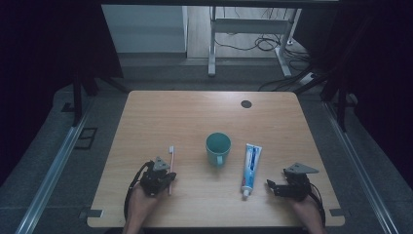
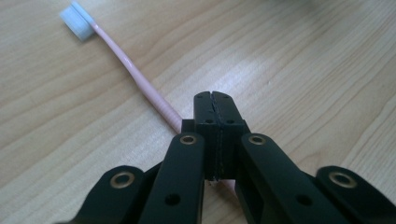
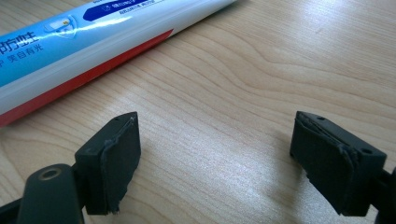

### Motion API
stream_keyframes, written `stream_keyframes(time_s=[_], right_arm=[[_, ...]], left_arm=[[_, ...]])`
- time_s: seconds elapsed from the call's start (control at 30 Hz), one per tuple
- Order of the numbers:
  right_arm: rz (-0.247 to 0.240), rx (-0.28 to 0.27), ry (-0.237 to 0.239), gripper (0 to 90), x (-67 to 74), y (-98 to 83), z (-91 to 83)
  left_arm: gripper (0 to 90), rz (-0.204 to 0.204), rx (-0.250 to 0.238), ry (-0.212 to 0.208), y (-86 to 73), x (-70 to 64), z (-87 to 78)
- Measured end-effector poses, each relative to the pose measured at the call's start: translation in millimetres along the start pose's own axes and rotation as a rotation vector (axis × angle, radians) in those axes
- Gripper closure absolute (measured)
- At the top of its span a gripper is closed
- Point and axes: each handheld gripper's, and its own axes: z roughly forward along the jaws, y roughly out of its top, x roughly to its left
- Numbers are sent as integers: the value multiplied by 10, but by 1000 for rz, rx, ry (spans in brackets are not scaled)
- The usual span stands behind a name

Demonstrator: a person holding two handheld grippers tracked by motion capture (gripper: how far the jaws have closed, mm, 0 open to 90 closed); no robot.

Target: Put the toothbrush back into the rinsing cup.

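A pink toothbrush (image 1: 170, 163) with a white head lies on the wooden table (image 1: 195, 112), left of a teal cup (image 1: 217, 148). My left gripper (image 1: 168, 179) sits over the near end of its handle. In the left gripper view the jaws are shut, pad against pad (image 2: 215, 95), and the toothbrush (image 2: 135, 74) runs underneath them, not clamped. A white and blue toothpaste tube (image 1: 251, 168) lies right of the cup, cap toward me. My right gripper (image 1: 271, 186) rests just right of the cap. Its jaws stand open (image 3: 215, 140) over bare wood, with the tube (image 3: 93, 32) beyond them.
A dark round cable hole (image 1: 246, 104) sits near the table's far right corner. Beyond the far edge stand metal desk legs and loose cables (image 1: 265, 44) on the floor. Aluminium rails (image 1: 53, 170) run along both sides of the table.
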Motion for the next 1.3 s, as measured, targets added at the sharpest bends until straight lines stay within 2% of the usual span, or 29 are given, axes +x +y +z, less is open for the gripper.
stream_keyframes(time_s=[0.33,0.63,1.3], right_arm=[[0,1,2,156,0,0,0],[1,1,2,156,0,0,0],[0,1,2,154,0,0,0]], left_arm=[[896,-9,20,10,-84,-12,-25],[895,-24,32,43,-167,67,-94],[892,-51,35,82,-265,224,-203]])
